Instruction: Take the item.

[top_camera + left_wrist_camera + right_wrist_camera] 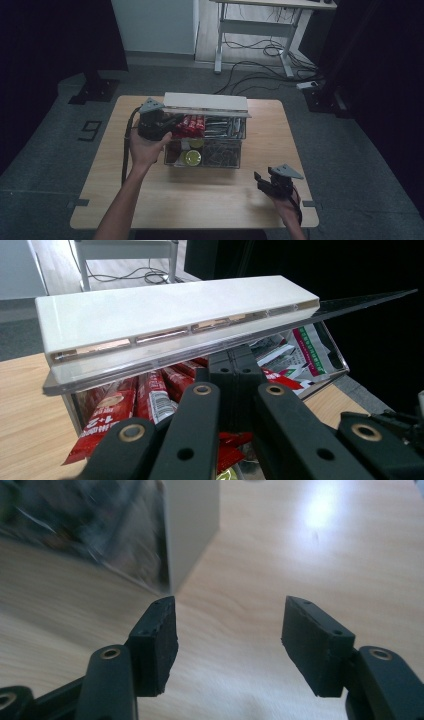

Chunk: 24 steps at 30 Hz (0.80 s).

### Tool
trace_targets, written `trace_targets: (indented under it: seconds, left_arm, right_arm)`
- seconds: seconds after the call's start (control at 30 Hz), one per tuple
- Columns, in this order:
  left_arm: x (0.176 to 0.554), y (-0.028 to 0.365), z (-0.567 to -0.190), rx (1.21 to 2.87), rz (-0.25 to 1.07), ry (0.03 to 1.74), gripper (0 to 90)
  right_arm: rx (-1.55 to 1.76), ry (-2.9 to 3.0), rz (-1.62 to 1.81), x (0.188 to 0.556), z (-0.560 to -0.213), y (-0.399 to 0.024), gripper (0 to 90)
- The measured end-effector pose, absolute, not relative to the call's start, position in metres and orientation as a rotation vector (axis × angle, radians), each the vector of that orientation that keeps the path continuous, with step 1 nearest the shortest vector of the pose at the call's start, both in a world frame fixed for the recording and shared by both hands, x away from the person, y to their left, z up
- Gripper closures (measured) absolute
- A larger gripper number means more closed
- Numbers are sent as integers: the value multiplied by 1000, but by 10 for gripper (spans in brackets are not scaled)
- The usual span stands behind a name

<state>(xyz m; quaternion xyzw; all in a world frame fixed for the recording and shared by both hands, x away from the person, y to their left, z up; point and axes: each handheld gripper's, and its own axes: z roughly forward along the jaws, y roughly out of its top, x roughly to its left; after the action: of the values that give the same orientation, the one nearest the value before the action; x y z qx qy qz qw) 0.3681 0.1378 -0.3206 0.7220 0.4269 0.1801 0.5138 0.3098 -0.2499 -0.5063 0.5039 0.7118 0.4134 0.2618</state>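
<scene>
My left gripper [167, 125], jaws fully closed, sits at the clear box's [240, 159] upper-left corner, mid-frame in the high view, under its raised white lid [170, 315]. My right gripper [227, 640] hangs half open and empty at lower right over the table [200, 200].

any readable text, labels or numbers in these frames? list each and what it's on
"1+2": on a red sachet at the near end of the clear box, left gripper view.
"9": floor marking left of the table, high view; might be another character.
Green and red print on the white packets: too small to read.
Barcode and fine print on the other red sachets: blurred.
</scene>
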Motion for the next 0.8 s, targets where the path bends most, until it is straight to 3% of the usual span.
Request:
trace_targets:
  seconds: [0.43, 0.8]
  left_arm:
    - [371, 138, -318, 1736, 429, 1018, 900]
    - [371, 140, -318, 1738, 422, 1019, 900]
  right_arm:
    - [1273, 1893, 1289, 317, -452, -236, 439]
    - [1241, 1908, 1308, 325, -435, -227, 453]
